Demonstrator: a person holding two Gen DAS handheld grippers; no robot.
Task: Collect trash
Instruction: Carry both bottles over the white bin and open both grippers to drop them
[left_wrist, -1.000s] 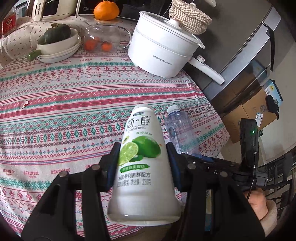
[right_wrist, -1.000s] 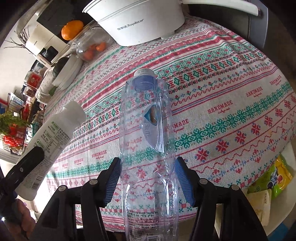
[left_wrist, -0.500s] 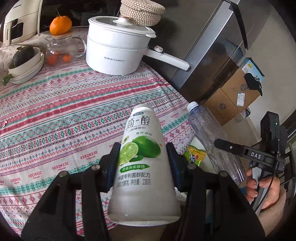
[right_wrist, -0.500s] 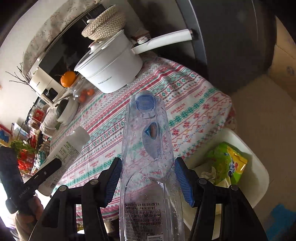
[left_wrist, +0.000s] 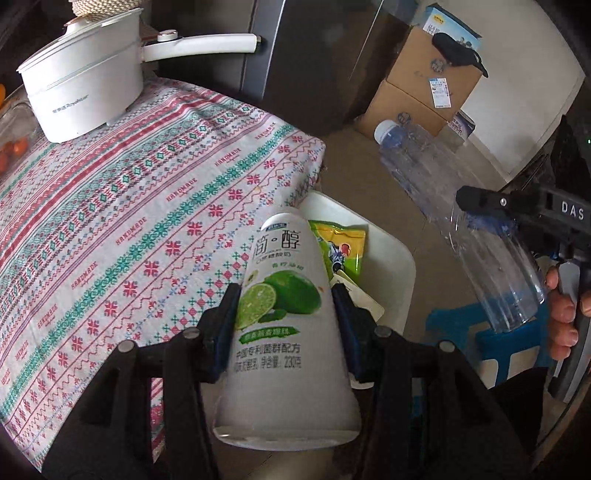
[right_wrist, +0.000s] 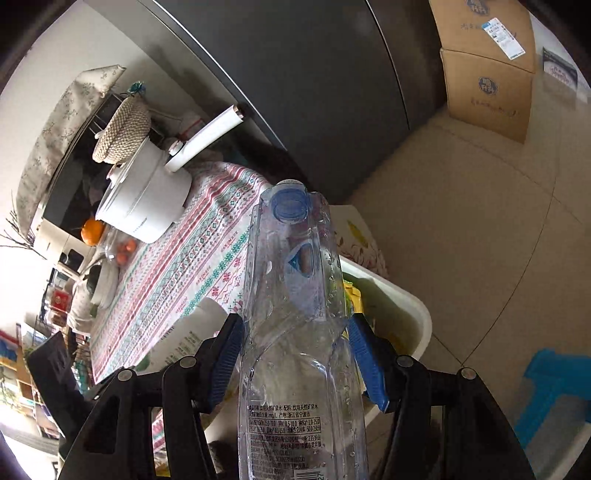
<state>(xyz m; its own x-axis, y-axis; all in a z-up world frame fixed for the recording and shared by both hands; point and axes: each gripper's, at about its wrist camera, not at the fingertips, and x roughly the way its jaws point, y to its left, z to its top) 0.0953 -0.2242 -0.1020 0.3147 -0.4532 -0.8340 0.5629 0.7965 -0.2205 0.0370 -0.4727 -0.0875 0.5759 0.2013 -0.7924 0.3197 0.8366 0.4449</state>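
Note:
My left gripper (left_wrist: 286, 306) is shut on a white yogurt bottle (left_wrist: 286, 332) with a lime label, held above the table edge. My right gripper (right_wrist: 295, 339) is shut on a clear crushed water bottle (right_wrist: 295, 314) with a blue cap; it also shows in the left wrist view (left_wrist: 461, 221). Below both sits a white trash bin (left_wrist: 395, 266) on the floor beside the table, also in the right wrist view (right_wrist: 413, 306). It holds a green-yellow snack bag (left_wrist: 340, 247) and other scraps.
The round table with a patterned cloth (left_wrist: 129, 206) carries a white pot (left_wrist: 85, 88) with a long handle. A dark fridge (right_wrist: 314, 92) stands behind. Cardboard boxes (left_wrist: 424, 88) are stacked on the floor, and a blue stool (left_wrist: 491, 339) stands near the bin.
Both grippers have swung right, off the table and over the bin, each still holding its bottle. The bin and the floor have come into view.

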